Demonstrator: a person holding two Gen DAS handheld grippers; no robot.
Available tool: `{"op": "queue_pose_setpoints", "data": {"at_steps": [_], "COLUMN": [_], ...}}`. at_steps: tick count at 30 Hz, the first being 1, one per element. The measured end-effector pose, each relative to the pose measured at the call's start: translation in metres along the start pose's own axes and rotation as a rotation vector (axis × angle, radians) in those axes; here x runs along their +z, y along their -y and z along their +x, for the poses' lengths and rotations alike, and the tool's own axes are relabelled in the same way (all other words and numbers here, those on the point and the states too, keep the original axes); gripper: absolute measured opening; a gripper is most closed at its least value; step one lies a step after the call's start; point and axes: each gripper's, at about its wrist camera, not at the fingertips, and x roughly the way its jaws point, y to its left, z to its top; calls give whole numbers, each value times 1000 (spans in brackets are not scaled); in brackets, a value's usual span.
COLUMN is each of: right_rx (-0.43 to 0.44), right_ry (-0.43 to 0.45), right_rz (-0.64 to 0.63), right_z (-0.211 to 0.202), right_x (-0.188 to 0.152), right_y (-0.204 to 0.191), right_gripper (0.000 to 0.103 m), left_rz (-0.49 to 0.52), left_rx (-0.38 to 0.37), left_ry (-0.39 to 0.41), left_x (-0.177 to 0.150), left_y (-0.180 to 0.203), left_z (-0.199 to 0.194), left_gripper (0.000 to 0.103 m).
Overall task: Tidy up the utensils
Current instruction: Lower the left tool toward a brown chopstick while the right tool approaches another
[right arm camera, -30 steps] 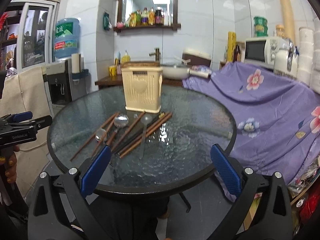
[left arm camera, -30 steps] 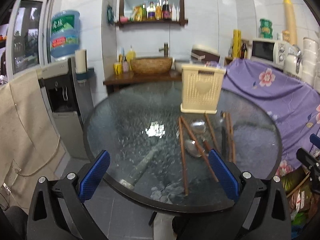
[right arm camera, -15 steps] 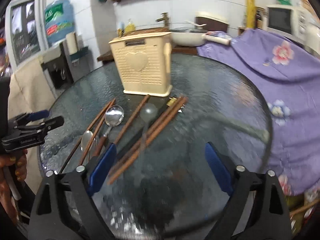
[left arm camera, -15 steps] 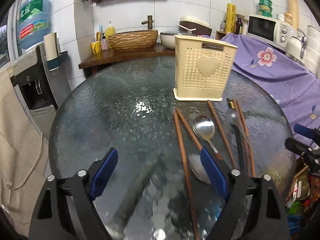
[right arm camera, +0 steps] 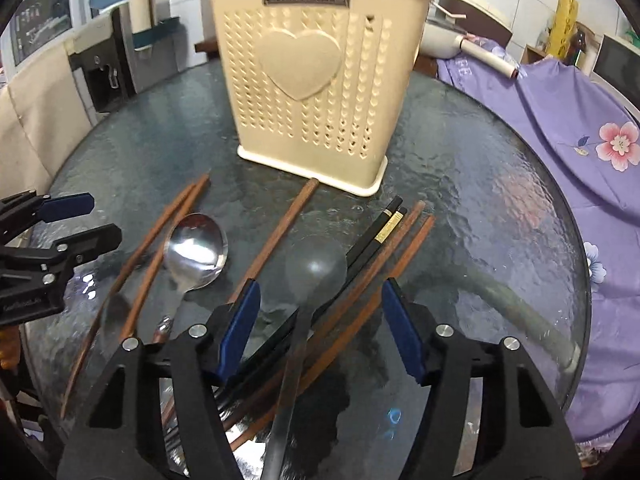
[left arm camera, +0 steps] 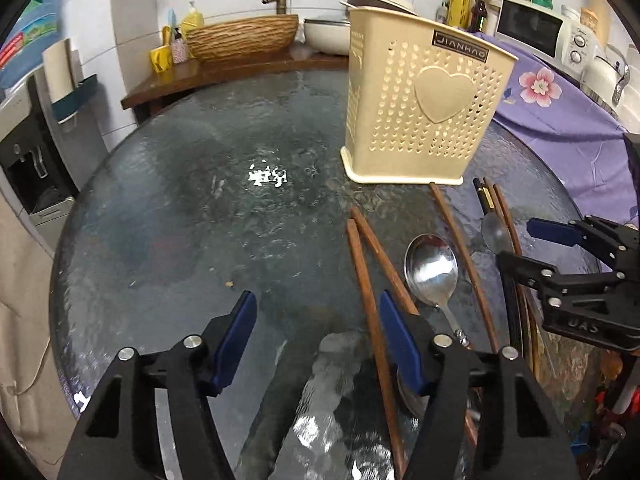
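A cream perforated utensil holder (left arm camera: 420, 108) with a heart stands upright on the round glass table (left arm camera: 200, 200); it also shows in the right wrist view (right arm camera: 316, 80). In front of it lie several brown chopsticks (right arm camera: 276, 236), black chopsticks (right arm camera: 380, 228) and spoons: a shiny spoon (left arm camera: 432, 268) (right arm camera: 196, 248) and a duller spoon (right arm camera: 316, 268). My left gripper (left arm camera: 316, 336) is open and empty, low over the table beside two brown chopsticks (left arm camera: 368, 280). My right gripper (right arm camera: 320, 320) is open and empty, straddling the dull spoon's handle and chopsticks.
A purple flowered cloth (right arm camera: 580, 128) covers furniture right of the table. A wooden counter with a basket basin (left arm camera: 244, 38) stands behind. A water dispenser (left arm camera: 32, 136) stands at the left. A microwave (left arm camera: 540, 28) sits at the back right.
Both grippers have moved forward and down over the table, closer to the utensils and the holder. Both stay open.
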Motion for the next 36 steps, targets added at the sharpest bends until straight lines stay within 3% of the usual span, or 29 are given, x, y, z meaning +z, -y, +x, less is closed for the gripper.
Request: {"op": "queue_pose_setpoints", "data": {"at_steps": [12,23,33,36], "right_rx": [-16,-54,-30,-22], "right_ry": [-61,-74,-52,-36], "right_rz": [7,-4,16,19], "right_z": [22,28,25,19], "right_x": [11,22,25,25], "right_y": [-3,-4,3,6], "right_gripper": [50,36,36,36], "left_rz": [60,90,95,98], "left_rx": [-16,6,25,37], "left_ry": [-79,-100,-111,-110], "left_x": [9,21,39,40], "left_y": [12,20,28,31], "left_z": [29,42,55,57], "left_gripper": [47,40,10,8]}}
